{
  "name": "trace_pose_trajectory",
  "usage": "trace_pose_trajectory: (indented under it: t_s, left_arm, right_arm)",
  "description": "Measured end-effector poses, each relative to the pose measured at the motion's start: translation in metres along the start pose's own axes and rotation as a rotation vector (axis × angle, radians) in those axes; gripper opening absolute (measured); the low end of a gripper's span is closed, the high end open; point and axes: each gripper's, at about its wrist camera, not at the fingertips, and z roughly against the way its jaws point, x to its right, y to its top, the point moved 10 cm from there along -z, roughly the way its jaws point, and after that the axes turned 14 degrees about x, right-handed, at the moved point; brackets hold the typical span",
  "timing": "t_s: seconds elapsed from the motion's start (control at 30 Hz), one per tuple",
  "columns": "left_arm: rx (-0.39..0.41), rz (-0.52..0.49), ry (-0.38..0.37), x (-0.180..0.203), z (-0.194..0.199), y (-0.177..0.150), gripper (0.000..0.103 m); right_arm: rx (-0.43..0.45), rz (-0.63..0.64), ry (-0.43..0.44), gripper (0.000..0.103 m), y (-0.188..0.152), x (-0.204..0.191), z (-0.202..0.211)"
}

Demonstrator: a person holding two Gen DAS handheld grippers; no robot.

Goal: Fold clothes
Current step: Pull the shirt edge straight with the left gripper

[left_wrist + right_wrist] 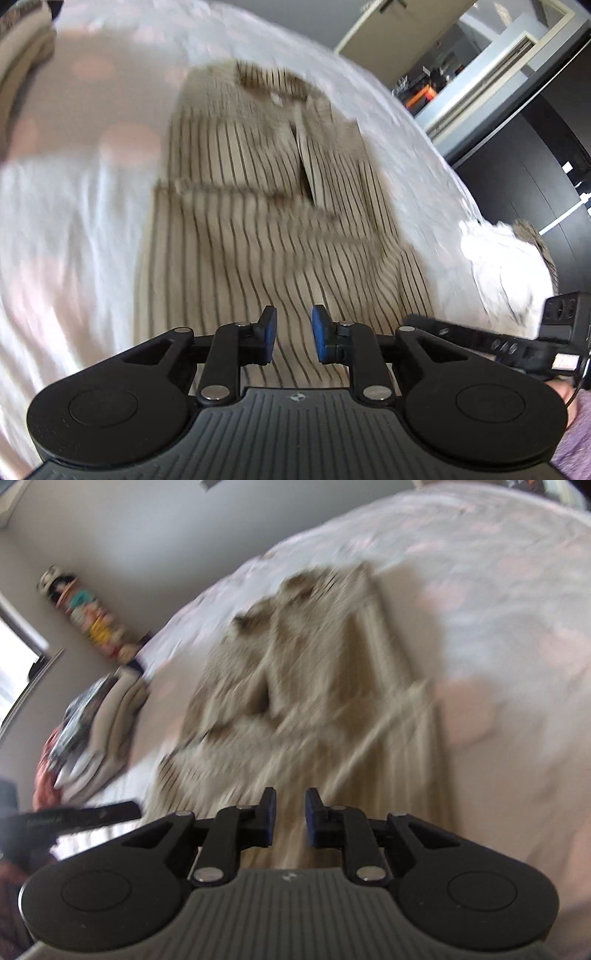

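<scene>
A beige shirt with thin dark stripes (266,206) lies spread on the white bed, collar at the far end, sleeves folded across its front. My left gripper (294,334) hovers open over the shirt's near hem, nothing between its blue pads (320,336). In the right wrist view the same shirt (314,686) looks blurred and lies lengthwise ahead. My right gripper (290,818) is open above the near hem and holds nothing. The other gripper (498,343) shows as a black shape at the right of the left wrist view and as a black bar (74,818) at the left of the right wrist view.
The white bedspread (74,240) has faint pink spots. A crumpled white cloth (495,254) lies at the bed's right edge. A stack of folded clothes (96,731) sits at the bed's left side by a wall. Dark cabinets (535,155) stand beyond the bed.
</scene>
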Motion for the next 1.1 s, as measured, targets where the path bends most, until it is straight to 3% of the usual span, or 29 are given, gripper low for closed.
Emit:
trace_pose_trajectory:
  t_s: [0.13, 0.23, 0.33, 0.47, 0.67, 0.73, 0.83, 0.97, 1.07, 1.1]
  left_arm:
    - [-0.136, 0.03, -0.036, 0.019, 0.006, -0.034, 0.017]
    - [-0.197, 0.02, 0.069, 0.004, 0.0, -0.046, 0.014]
    - [-0.245, 0.045, 0.127, -0.009, -0.004, -0.054, 0.01]
    - [-0.25, 0.049, 0.171, -0.016, 0.0, -0.058, 0.002]
    - [-0.178, 0.108, 0.273, -0.034, 0.015, -0.051, 0.001]
    - [-0.14, 0.125, 0.339, -0.042, 0.022, -0.046, 0.001]
    - [-0.087, 0.155, 0.369, -0.047, 0.029, -0.041, 0.001]
    - [0.024, 0.173, 0.384, -0.047, 0.042, -0.03, 0.001]
    - [0.075, 0.163, 0.37, -0.044, 0.048, -0.022, 0.001]
    - [0.083, 0.158, 0.361, -0.042, 0.048, -0.02, 0.002]
  right_arm:
    - [-0.089, 0.194, 0.003, 0.02, -0.037, -0.034, 0.0]
    - [-0.154, 0.283, -0.098, 0.018, -0.052, -0.029, -0.005]
    - [-0.189, 0.296, -0.191, 0.016, -0.056, -0.014, -0.009]
    - [-0.2, 0.294, -0.293, 0.012, -0.054, 0.001, -0.01]
    - [-0.169, 0.227, -0.371, 0.004, -0.046, 0.021, -0.001]
    - [-0.129, 0.208, -0.398, 0.004, -0.041, 0.026, 0.006]
    - [-0.053, 0.202, -0.43, 0.01, -0.032, 0.029, 0.016]
    - [0.07, 0.165, -0.35, 0.015, -0.019, 0.022, 0.032]
    - [0.097, 0.132, -0.292, 0.032, -0.015, 0.016, 0.033]
    - [0.097, 0.125, -0.287, 0.032, -0.013, 0.016, 0.033]
